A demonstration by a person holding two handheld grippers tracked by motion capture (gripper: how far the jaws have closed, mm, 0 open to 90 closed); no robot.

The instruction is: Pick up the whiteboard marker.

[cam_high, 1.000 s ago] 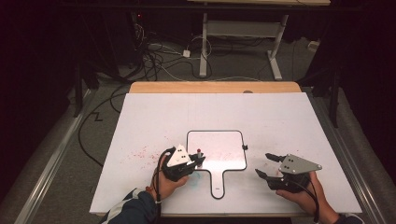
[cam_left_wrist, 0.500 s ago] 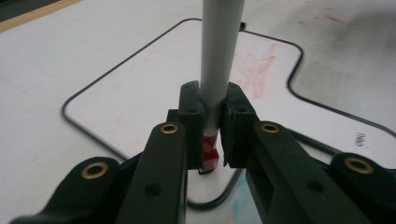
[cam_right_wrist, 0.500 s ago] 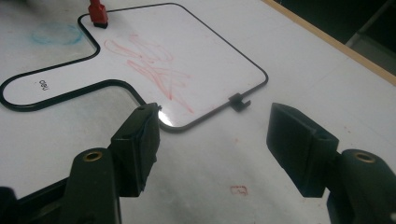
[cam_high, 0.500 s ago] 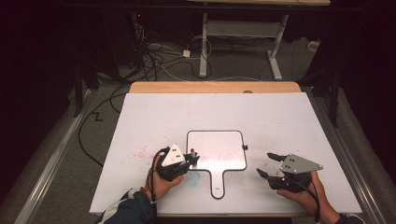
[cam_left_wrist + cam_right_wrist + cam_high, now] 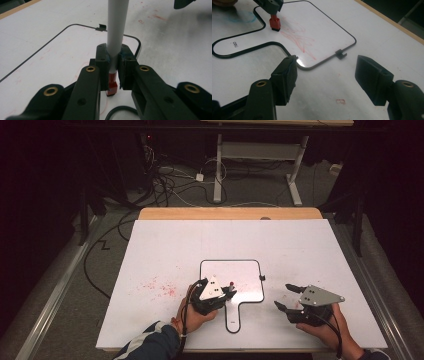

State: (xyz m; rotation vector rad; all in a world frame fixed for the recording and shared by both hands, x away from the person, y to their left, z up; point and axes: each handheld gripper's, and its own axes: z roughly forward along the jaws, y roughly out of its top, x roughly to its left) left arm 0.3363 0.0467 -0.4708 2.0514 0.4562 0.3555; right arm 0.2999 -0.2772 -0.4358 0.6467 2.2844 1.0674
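Observation:
A small white board (image 5: 240, 272) with a black rim and a handle lies flat on the white table (image 5: 200, 240). My left gripper (image 5: 231, 291) is shut on a grey marker (image 5: 117, 30), whose red end (image 5: 112, 86) points down onto the board near its lower left corner. Red scribbles (image 5: 297, 37) cover the board's surface. In the right gripper view the marker's red end (image 5: 275, 23) stands on the board at the upper left. My right gripper (image 5: 282, 295) hovers just right of the board's handle, open, with nothing between its fingers (image 5: 287, 75).
Faint red stains (image 5: 162, 287) mark the table left of the board. A small black clip (image 5: 262, 278) sits on the board's right rim. A wooden strip (image 5: 230, 213) runs along the table's far edge. Cables (image 5: 170, 185) and a desk frame (image 5: 255, 155) lie beyond.
My left gripper with the marker slid a little left, then back right over the board's lower left part. The right gripper has stayed in place, still open.

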